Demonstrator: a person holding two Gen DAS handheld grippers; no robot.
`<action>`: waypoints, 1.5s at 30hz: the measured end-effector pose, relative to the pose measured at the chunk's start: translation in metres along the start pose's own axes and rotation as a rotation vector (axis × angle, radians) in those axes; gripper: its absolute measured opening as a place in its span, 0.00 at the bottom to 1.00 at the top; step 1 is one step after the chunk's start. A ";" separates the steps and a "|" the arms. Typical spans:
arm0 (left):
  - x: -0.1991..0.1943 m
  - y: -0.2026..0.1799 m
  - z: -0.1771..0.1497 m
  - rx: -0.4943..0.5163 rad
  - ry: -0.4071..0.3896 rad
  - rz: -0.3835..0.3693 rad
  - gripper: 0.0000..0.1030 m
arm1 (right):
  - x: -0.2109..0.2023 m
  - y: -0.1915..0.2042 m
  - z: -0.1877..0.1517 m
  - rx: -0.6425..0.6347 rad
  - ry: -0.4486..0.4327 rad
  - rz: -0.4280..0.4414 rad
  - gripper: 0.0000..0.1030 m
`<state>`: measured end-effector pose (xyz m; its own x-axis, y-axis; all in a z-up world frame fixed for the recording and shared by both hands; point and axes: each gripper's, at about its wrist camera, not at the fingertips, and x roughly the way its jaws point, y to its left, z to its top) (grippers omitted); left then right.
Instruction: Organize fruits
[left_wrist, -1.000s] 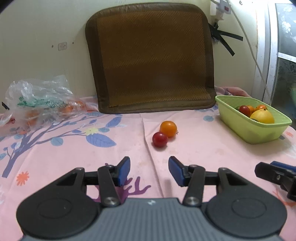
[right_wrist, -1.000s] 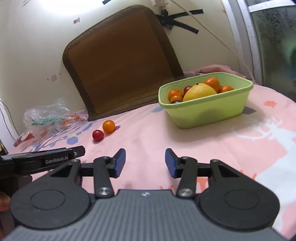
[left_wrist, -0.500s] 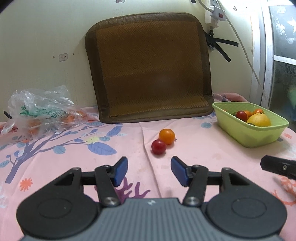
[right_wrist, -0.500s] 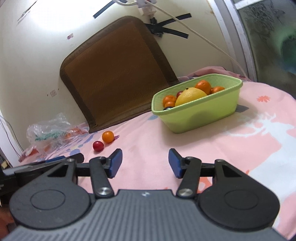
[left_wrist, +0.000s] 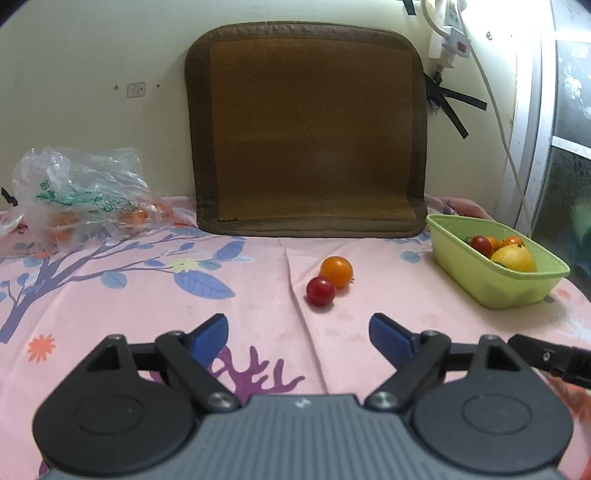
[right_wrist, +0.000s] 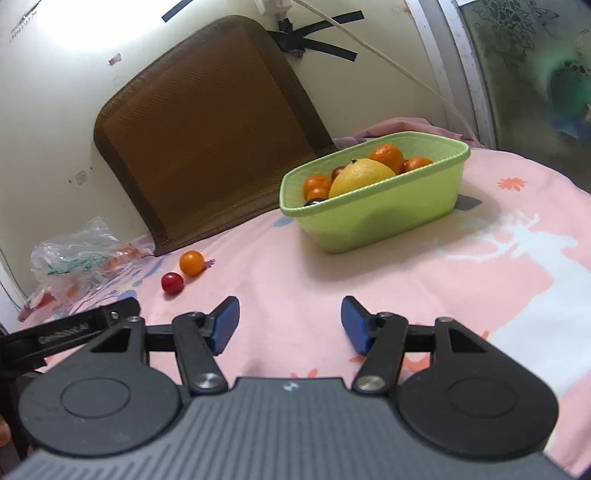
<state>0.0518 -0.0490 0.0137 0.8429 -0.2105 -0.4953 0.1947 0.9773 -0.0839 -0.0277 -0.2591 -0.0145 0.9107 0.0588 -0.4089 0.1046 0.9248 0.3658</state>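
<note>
2 loose fruits – red tomato (left_wrist: 320, 291), orange one (left_wrist: 336, 272); 1 basket (left_wrist: 495, 291).

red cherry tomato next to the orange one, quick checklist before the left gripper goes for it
1. Left gripper open and empty: ok.
2. Red cherry tomato ahead of the gap, slightly right of centre: ok.
3. Orange tomato clear of the red one: not ok, they look to be touching.
4. Room left in the green basket: ok, near end shows space.
5. Right gripper open and off the path: ok.
6. Cloth flat under the fruit: cannot tell, a crease runs nearby.
</note>
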 end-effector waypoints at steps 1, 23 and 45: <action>-0.001 -0.002 0.000 0.007 -0.002 0.000 0.84 | 0.000 0.000 0.000 0.001 -0.002 -0.006 0.62; 0.003 -0.014 -0.001 0.066 -0.005 0.113 0.90 | -0.001 0.007 -0.002 -0.050 0.026 0.117 0.73; 0.011 -0.015 -0.001 0.081 0.033 0.164 0.91 | 0.003 0.007 -0.002 -0.069 0.065 0.171 0.74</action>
<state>0.0575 -0.0654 0.0088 0.8502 -0.0458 -0.5245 0.0963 0.9929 0.0694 -0.0246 -0.2515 -0.0143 0.8850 0.2397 -0.3993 -0.0796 0.9227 0.3773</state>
